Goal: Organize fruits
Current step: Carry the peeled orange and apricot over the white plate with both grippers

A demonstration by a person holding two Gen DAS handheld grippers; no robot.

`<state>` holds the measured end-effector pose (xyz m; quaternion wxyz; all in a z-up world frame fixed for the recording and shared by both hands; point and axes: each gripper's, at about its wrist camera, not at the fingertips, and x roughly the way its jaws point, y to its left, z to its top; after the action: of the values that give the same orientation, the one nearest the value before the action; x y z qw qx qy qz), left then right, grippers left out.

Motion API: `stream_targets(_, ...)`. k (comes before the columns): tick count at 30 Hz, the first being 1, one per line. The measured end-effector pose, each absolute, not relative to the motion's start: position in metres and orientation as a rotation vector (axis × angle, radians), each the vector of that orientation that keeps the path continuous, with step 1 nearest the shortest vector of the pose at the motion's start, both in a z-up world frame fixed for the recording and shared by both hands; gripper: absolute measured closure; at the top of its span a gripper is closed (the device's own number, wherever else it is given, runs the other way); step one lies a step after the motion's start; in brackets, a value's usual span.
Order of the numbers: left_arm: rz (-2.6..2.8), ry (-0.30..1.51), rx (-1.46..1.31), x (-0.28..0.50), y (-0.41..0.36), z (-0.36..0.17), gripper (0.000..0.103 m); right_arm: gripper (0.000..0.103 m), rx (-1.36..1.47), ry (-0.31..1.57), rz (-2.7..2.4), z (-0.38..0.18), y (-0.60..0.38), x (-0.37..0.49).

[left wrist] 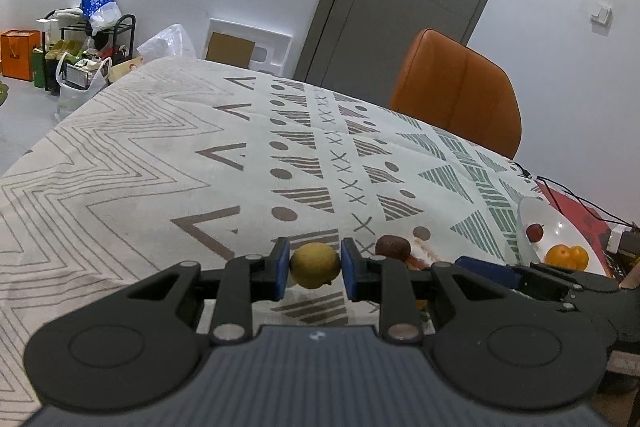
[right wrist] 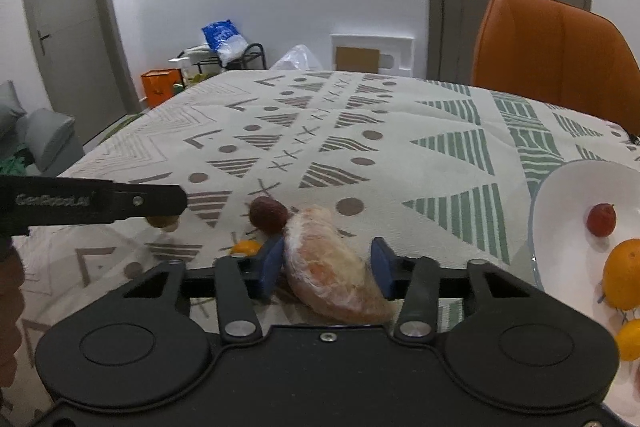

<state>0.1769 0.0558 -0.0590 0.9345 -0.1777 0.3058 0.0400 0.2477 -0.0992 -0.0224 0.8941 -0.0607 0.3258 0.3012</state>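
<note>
Right wrist: patterned tablecloth (right wrist: 400, 115) (orange chair (right wrist: 548, 47))

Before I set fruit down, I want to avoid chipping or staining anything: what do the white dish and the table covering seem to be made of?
The white dish looks like glazed ceramic or porcelain: smooth, with bright glossy highlights; hard plastic can't be ruled out. The table covering looks like woven or quilted fabric: matte, softly wrinkled, draping over the edge, with a printed geometric pattern.

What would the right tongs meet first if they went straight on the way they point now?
Probably the wrapped fruit wedge already between the right tongs; beyond it, the dark round fruit on the tablecloth, though depth is unclear.
</note>
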Motion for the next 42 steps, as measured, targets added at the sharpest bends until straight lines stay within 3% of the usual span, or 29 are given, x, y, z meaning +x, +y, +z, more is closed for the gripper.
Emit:
stream_targets(19,0.015,0.583,-0.318,0.176,0.02,-0.035,0.078,0.063,-0.004,0.565,0.601,0.02,-0.145,0.228)
stream_targets(42,-0.13,0.557,-0.235,0.194,-0.066,-0.017,0.077,0.063,0.1,0.517,0.445,0.027,-0.24,0.218)
